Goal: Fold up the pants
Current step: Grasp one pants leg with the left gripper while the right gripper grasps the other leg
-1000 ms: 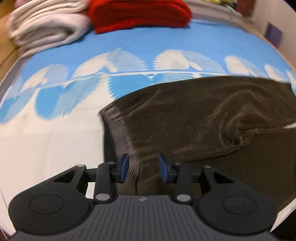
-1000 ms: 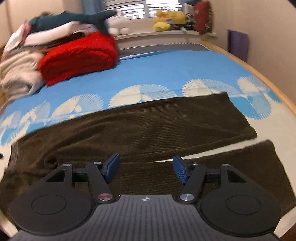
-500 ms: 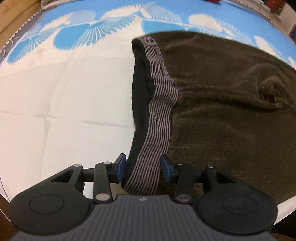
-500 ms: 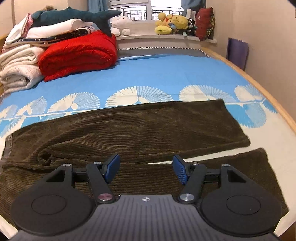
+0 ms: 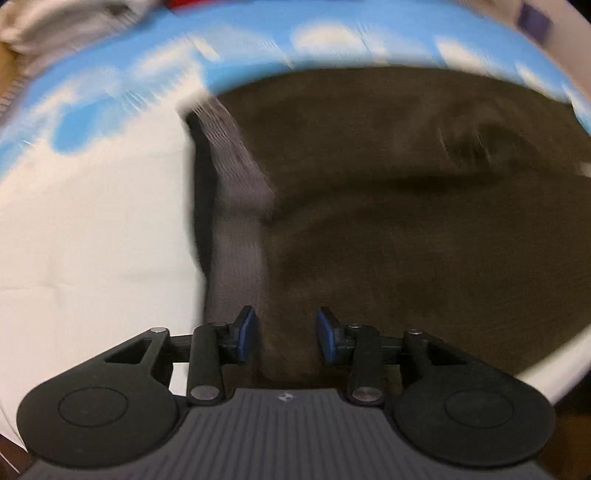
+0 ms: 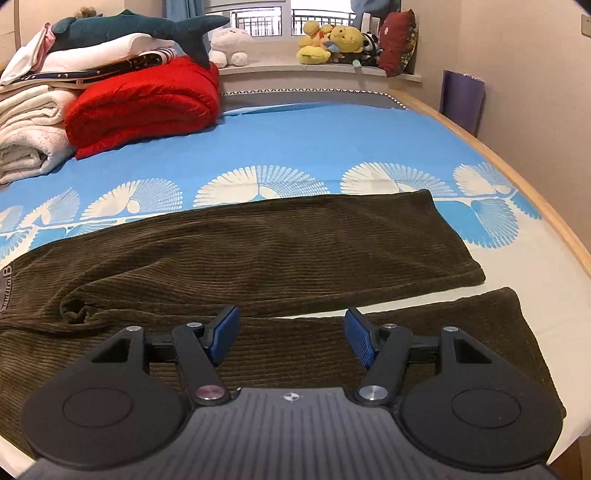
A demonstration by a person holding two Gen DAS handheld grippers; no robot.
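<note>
Dark brown corduroy pants (image 6: 277,243) lie flat across the blue and white bedsheet, with the legs running to the right and the near leg (image 6: 443,332) closest to me. In the blurred left wrist view, the striped grey waistband (image 5: 236,177) sits at the left end of the pants (image 5: 406,221). My left gripper (image 5: 286,332) points steeply down just right of that waistband. Its jaws are closing, brown cloth lies under the gap, and the pads do not press on it. My right gripper (image 6: 291,334) hovers open over the near leg, holding nothing.
A folded red blanket (image 6: 144,107) and white folded blankets (image 6: 29,133) are stacked at the far left of the bed, with a plush shark (image 6: 140,29) on top. Plush toys (image 6: 332,44) line the windowsill. The bed's wooden edge (image 6: 535,206) runs along the right.
The left gripper sank toward the waistband end. The striped band, between its jaws half a second ago, now lies left of them. The right gripper has stayed put.
</note>
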